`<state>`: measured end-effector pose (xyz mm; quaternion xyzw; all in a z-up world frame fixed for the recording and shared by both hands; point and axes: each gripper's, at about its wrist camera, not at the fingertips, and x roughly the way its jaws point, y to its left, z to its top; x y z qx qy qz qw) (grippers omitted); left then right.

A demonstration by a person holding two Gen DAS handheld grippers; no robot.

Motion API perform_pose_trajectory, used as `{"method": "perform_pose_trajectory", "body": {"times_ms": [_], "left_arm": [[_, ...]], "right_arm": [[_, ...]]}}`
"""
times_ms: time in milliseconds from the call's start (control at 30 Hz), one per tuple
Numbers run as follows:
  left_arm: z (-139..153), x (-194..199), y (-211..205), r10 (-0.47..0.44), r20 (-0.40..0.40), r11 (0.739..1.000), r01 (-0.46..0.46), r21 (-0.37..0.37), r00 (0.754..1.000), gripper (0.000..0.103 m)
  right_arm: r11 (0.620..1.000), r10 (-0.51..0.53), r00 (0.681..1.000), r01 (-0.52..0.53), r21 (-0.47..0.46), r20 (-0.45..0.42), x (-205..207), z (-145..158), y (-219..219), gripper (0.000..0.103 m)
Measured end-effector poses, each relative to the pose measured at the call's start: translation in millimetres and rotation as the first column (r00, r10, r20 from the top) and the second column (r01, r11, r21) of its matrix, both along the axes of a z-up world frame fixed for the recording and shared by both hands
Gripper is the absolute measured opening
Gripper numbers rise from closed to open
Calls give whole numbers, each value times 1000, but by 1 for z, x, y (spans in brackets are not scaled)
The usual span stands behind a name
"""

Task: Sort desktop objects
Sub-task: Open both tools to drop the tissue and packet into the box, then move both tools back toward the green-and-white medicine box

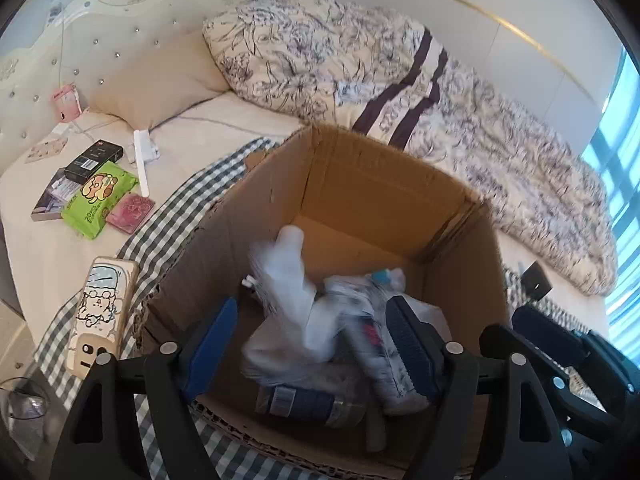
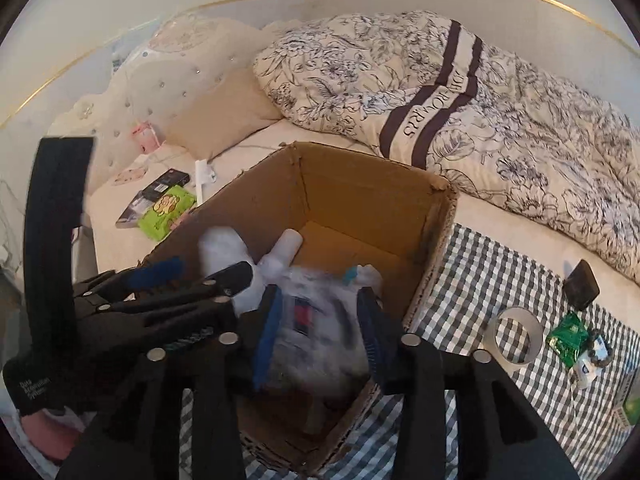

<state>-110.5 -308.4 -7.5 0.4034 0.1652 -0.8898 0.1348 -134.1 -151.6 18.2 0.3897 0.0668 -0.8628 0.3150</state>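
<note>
An open cardboard box (image 1: 360, 148) (image 2: 360, 164) stands on a checked cloth (image 2: 480, 280) on the bed. Inside lie a white plastic bag (image 1: 288, 304), a clear-wrapped packet with a red label (image 1: 372, 340) (image 2: 308, 316) and a dark can (image 1: 304, 400). The bag and packet are blurred. My left gripper (image 1: 312, 344) (image 2: 192, 276) hangs open over the box's near left part, its fingers wide apart. My right gripper (image 2: 318, 336) (image 1: 516, 324) hovers over the near right part with its fingers apart. The blurred packet shows in the gap below.
Left of the box lie a phone in a cartoon case (image 1: 102, 312), a green wipes pack (image 1: 98, 204), a black carton (image 1: 94, 160) and a pink card (image 1: 130, 208). On the right sit a tape roll (image 2: 516, 336), a green packet (image 2: 568, 336) and a small black box (image 2: 580, 284). A floral duvet (image 1: 400, 80) lies behind.
</note>
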Motion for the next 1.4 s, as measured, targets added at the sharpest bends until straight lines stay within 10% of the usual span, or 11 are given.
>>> {"method": "perform_pose_trajectory", "body": {"times_ms": [800, 1400], "left_arm": [[53, 9, 119, -135, -67, 986, 128, -102, 989, 99], [29, -11, 232, -277, -59, 959, 272, -83, 959, 103]], "right_arm": [[978, -206, 978, 203, -52, -46, 15, 35, 141, 40], [865, -502, 864, 501, -41, -30, 9, 16, 319, 50]]}}
